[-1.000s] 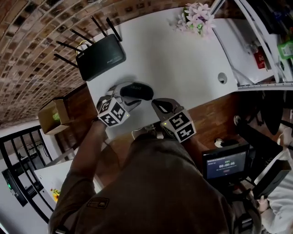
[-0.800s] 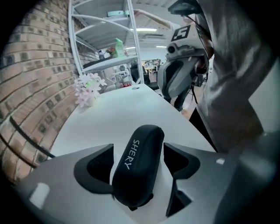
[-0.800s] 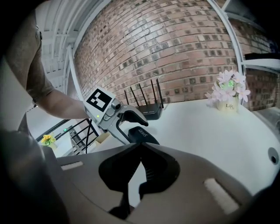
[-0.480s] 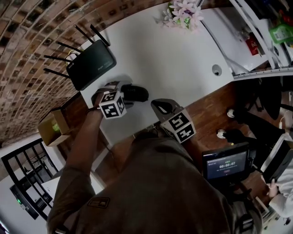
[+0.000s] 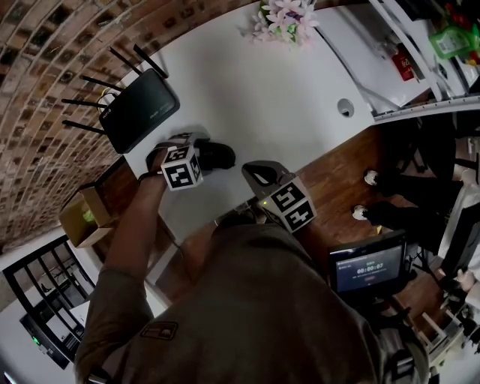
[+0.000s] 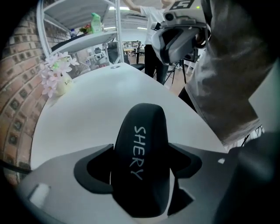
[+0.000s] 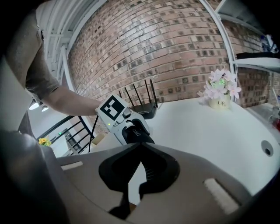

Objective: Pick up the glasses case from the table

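Note:
A black glasses case (image 5: 219,155) with white lettering lies on the white table (image 5: 262,97) near its front left corner. My left gripper (image 5: 201,152) points steeply down over it. In the left gripper view the case (image 6: 142,166) lies lengthwise between the wide-spread jaws of the left gripper (image 6: 141,148), with the tips close along its sides. My right gripper (image 5: 253,172) hangs over the table's front edge to the right of the case, shut and empty. From the right gripper (image 7: 140,148) view, the left gripper (image 7: 131,131) straddles the case (image 7: 136,132).
A black router (image 5: 139,111) with several antennas sits behind the case at the table's left end. A pot of pink flowers (image 5: 281,19) stands at the back. A cable hole (image 5: 345,107) is at the right. A cardboard box (image 5: 86,217) lies on the floor to the left.
My left gripper has come down and turned steeper, from beside the case to astride it. The right gripper has hardly moved.

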`<state>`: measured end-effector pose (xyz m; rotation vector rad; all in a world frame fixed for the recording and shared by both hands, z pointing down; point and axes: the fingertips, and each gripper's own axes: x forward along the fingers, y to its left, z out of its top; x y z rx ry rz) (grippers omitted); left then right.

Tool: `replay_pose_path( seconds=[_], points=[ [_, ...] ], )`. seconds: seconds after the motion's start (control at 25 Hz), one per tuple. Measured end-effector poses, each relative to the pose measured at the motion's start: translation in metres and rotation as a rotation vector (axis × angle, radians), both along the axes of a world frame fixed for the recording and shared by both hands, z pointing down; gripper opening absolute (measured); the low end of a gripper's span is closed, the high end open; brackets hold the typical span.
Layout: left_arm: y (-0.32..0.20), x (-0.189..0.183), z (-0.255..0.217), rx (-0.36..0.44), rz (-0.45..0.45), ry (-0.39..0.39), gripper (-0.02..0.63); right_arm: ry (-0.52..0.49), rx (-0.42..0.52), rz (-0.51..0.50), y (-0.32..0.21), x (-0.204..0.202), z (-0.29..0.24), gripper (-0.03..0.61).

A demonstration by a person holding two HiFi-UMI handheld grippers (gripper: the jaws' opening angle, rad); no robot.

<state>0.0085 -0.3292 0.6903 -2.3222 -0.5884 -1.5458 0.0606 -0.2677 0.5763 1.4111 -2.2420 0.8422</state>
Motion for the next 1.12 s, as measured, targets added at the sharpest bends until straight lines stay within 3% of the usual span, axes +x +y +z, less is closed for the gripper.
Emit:
replay_pose_path(
  seconds=[0.12,0.4,0.88,1.12],
  points=[
    [0.001,0.0,-0.001,-0.006,-0.03,0.012,0.372,-0.003,-0.004,0.002,0.002,0.0,0.001,0.012],
    [0.004,-0.003,-0.008,-0.071,-0.197,0.072,0.368,-0.014,0.0,-0.014,0.001,-0.001,0.0,0.012],
    [0.004,-0.017,-0.075,-0.234,-0.759,0.423,0.367,-0.045,0.069,-0.103,-0.004,-0.002,-0.022,0.012],
    [0.02,-0.029,-0.123,-0.313,-1.0,0.649,0.367,-0.071,0.102,-0.178,-0.005,-0.003,-0.035,0.012]
  ],
)
